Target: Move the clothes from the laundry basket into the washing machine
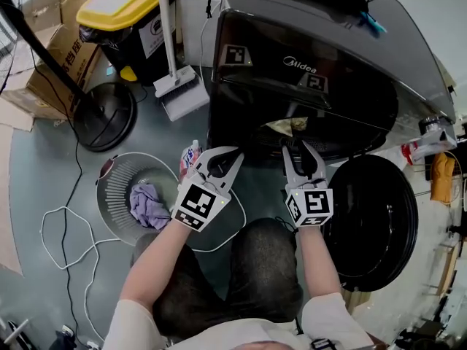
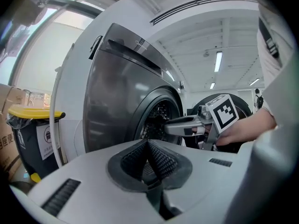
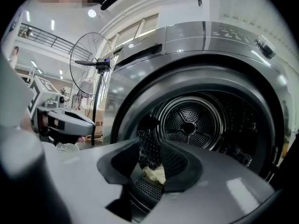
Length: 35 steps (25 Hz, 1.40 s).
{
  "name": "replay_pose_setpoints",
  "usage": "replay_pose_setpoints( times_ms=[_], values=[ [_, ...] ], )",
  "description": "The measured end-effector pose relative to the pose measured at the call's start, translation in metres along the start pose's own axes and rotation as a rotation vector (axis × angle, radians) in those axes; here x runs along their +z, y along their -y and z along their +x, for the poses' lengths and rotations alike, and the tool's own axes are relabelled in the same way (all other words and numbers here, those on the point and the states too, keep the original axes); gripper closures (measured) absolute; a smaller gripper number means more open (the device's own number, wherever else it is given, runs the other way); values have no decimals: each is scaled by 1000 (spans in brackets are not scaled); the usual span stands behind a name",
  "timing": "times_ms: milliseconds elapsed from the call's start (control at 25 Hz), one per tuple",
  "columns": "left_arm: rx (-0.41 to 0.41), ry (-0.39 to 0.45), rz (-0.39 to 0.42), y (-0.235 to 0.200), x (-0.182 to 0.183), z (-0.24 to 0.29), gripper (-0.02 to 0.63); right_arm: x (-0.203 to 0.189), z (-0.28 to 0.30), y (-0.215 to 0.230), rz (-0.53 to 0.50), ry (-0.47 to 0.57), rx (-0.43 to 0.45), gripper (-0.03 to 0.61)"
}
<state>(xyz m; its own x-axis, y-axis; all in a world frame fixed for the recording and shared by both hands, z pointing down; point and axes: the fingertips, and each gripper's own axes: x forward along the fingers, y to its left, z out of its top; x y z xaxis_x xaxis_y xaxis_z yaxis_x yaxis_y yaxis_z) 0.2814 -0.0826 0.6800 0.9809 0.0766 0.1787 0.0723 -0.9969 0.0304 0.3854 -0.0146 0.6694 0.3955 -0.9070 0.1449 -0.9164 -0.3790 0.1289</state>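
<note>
The dark washing machine [image 1: 306, 64] stands with its round door [image 1: 372, 217] swung open to the right. A yellowish cloth [image 1: 288, 126] lies in the drum mouth. The round grey laundry basket [image 1: 109, 188] on the floor at left holds a purple cloth [image 1: 149, 204]. My left gripper [image 1: 232, 155] hovers between basket and machine, its pads [image 2: 159, 160] pressed together with nothing in them. My right gripper [image 1: 300, 148] is just before the drum [image 3: 189, 125]. Its jaws stand a little apart, and the yellowish cloth [image 3: 155, 174] shows through the gap, inside the drum and not gripped.
A black bin with a yellow lid [image 1: 131, 13], a broom and dustpan [image 1: 179, 86], a floor fan's round base [image 1: 106, 115] and cardboard boxes [image 1: 58, 57] crowd the far left. A white cable [image 1: 66, 246] loops on the floor. A small bottle [image 1: 191, 155] stands by the basket.
</note>
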Motion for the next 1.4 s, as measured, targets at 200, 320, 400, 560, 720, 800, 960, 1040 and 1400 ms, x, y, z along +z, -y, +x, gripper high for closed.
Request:
replay_pose_setpoints(
  times_ms=[200, 320, 400, 560, 720, 800, 960, 1040, 1400],
  values=[
    [13, -26, -3, -9, -3, -20, 607, 14, 2, -8, -34, 28, 39, 449],
    [17, -3, -16, -11, 6, -29, 607, 23, -1, -13, -54, 49, 61, 489],
    [14, 6, -18, -9, 9, -34, 607, 28, -3, -16, -65, 62, 73, 505],
    [27, 7, -13, -9, 9, -40, 607, 37, -2, -20, -55, 94, 90, 556],
    [44, 28, -48, -14, 13, -46, 607, 40, 1, -26, -27, 103, 116, 568],
    [52, 19, -45, -17, 11, -49, 607, 41, 4, -30, -30, 96, 142, 568],
    [61, 10, -77, -27, 13, -63, 607, 47, 10, -40, -23, 97, 181, 568],
    [68, 8, -84, -31, 13, -73, 607, 51, 14, -46, -17, 97, 200, 568],
    [163, -65, -43, -49, 9, -121, 607, 80, 30, -86, -75, 133, 270, 568]
  ],
)
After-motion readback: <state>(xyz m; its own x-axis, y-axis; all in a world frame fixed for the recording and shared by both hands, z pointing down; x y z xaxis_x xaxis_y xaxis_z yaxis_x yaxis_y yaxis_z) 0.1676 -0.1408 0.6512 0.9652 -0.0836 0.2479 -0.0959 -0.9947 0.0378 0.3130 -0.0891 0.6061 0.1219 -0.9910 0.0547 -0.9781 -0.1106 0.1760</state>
